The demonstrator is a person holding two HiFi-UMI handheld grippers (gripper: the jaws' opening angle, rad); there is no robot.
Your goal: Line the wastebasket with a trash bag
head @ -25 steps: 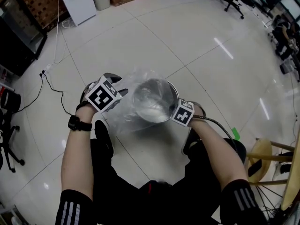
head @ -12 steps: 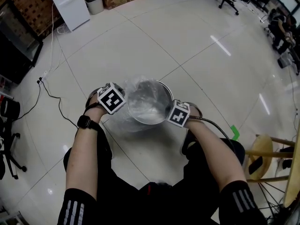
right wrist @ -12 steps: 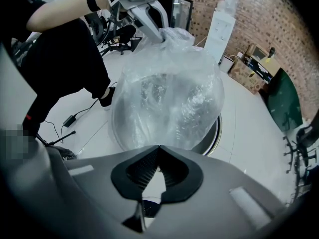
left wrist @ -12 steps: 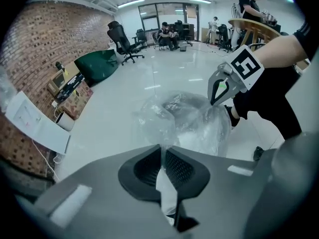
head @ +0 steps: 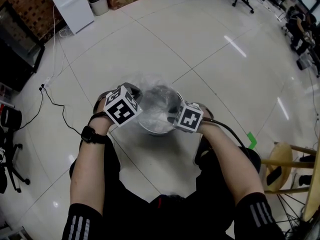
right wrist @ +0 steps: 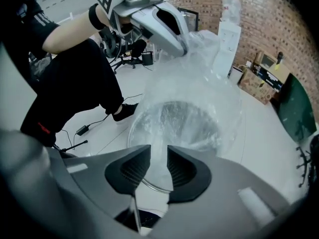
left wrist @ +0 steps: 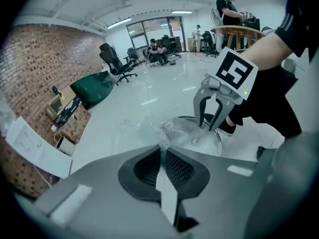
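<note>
- Fingers (left wrist: 184,167) of the left gripper (left wrist: 161,152) had just closed fully, pinching a fold of the trash bag (right wrist: 197,78).
- Right gripper (right wrist: 158,159) had just opened partway; film lay between its jaws, unpressed.
- Since 1 second earlier, the left gripper had drawn the bag in over the wastebasket (head: 155,130).
- By my judgement, the grip was changing sides, and the bag sat loosely inside with the rim not yet cuffed.

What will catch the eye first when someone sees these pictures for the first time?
A shiny metal wastebasket stands on the white tiled floor in front of the person, with a clear trash bag billowing out of it. The left gripper is shut on the bag's edge at the left rim. The right gripper, at the right rim, has just been opening its jaws, with bag film between them.
</note>
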